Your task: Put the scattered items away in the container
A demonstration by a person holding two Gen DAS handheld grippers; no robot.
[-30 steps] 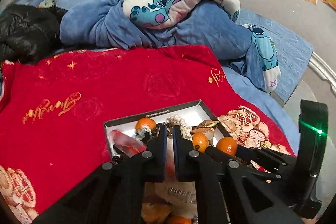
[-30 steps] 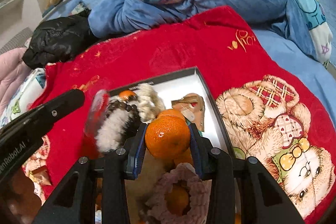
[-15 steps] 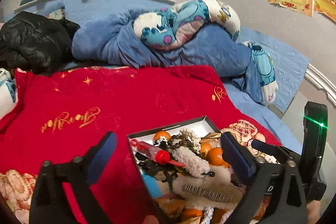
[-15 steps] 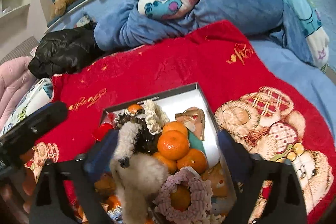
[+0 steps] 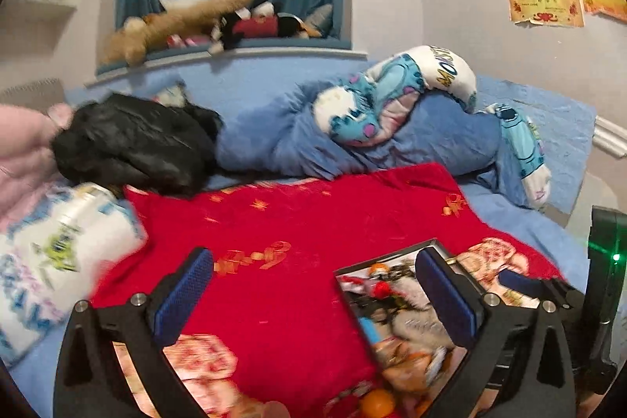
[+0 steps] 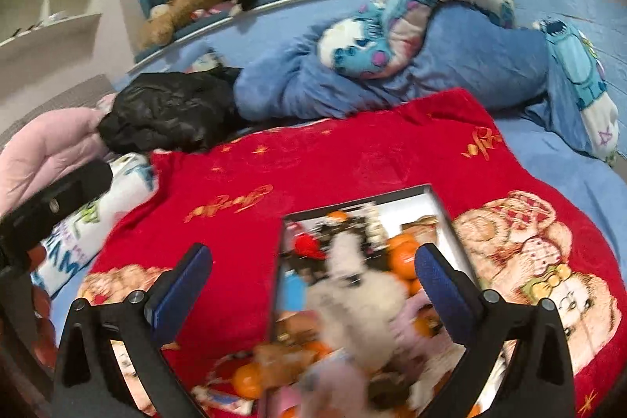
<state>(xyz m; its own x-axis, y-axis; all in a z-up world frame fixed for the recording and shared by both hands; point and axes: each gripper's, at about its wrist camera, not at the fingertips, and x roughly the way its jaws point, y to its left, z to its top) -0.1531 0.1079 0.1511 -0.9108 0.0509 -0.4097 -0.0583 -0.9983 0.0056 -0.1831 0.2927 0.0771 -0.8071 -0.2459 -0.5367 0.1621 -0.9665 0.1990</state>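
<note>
In the left wrist view, the left gripper (image 5: 313, 294) is standing wide, nothing between its blue-padded jaws, only the red plush blanket (image 5: 298, 222) showing in the gap. The landmark, a shallow dark-rimmed rectangular cardboard box (image 5: 392, 255) with a white inside, is lying ahead and to the right of this claw, partly behind the right jaw, its long axis running away from the camera. It is holding a blurred heap: a fluffy grey plush piece (image 5: 415, 312) and small orange tangerines. One more orange tangerine (image 5: 378, 403) is showing at the bottom edge, near the box's close end; whether it is inside I cannot tell.

In the right wrist view, the right gripper (image 6: 313, 294) is also gaping wide and empty. The box (image 6: 427, 189) is sitting directly ahead and under it, long axis pointing away, so I judge this hand the nearer. An orange tangerine (image 6: 247, 380) is lying just left of the box's near end, on the blanket, seemingly outside.
</note>
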